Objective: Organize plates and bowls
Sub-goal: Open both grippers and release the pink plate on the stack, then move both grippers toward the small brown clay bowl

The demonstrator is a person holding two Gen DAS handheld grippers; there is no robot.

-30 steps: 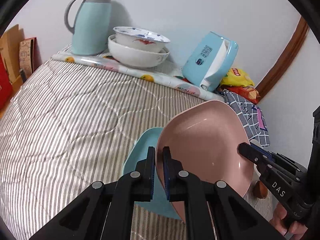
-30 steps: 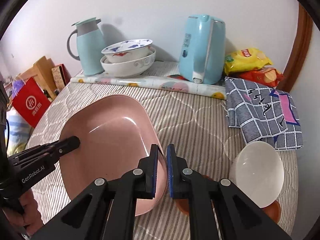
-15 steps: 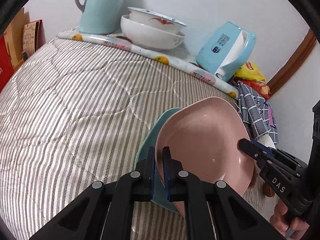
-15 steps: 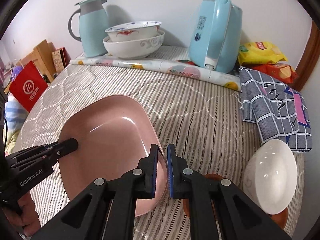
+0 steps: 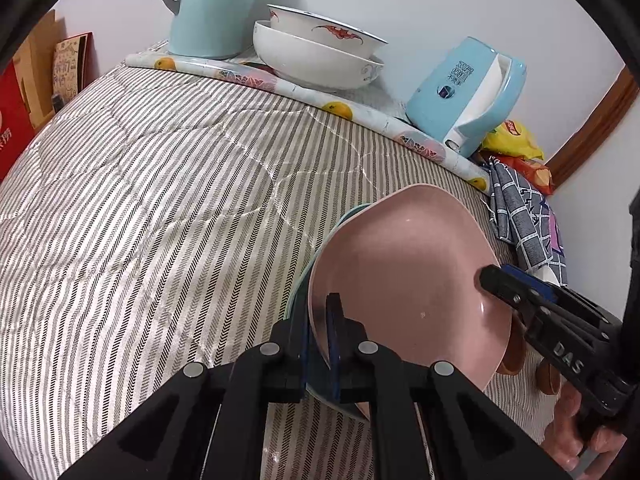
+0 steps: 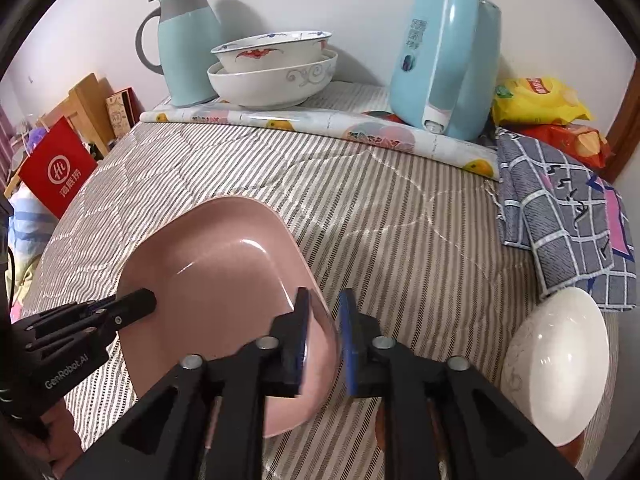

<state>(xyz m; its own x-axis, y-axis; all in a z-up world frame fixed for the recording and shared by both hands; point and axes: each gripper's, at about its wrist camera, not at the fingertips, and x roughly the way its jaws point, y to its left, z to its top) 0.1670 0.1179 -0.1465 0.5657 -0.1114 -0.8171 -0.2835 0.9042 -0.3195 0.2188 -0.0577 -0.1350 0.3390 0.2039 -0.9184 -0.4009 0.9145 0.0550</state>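
A pink square plate [image 5: 400, 264] [image 6: 212, 272] lies on the striped bed cover, on top of a teal plate [image 5: 300, 288] of which only the left edge shows. My left gripper [image 5: 319, 336] is shut on the pink plate's near rim; in the right wrist view it comes in from the left [image 6: 140, 304]. My right gripper [image 6: 324, 332] has its jaws opening. The plate's opposite rim stands between the pads, which do not press on it. In the left wrist view that gripper [image 5: 492, 280] sits at the plate's right edge.
A white bowl [image 6: 556, 364] rests on brown bowls [image 5: 512, 356] at the right. At the back stand two stacked white bowls [image 6: 272, 72], a teal jug [image 6: 186, 44] and a blue kettle [image 6: 444, 60]. A checked cloth [image 6: 560, 200] and snack bags [image 6: 536, 100] lie at the right.
Both grippers sank with the pink plate until it came down over the teal plate. The right jaws have parted from the rim; the left jaws stay shut.
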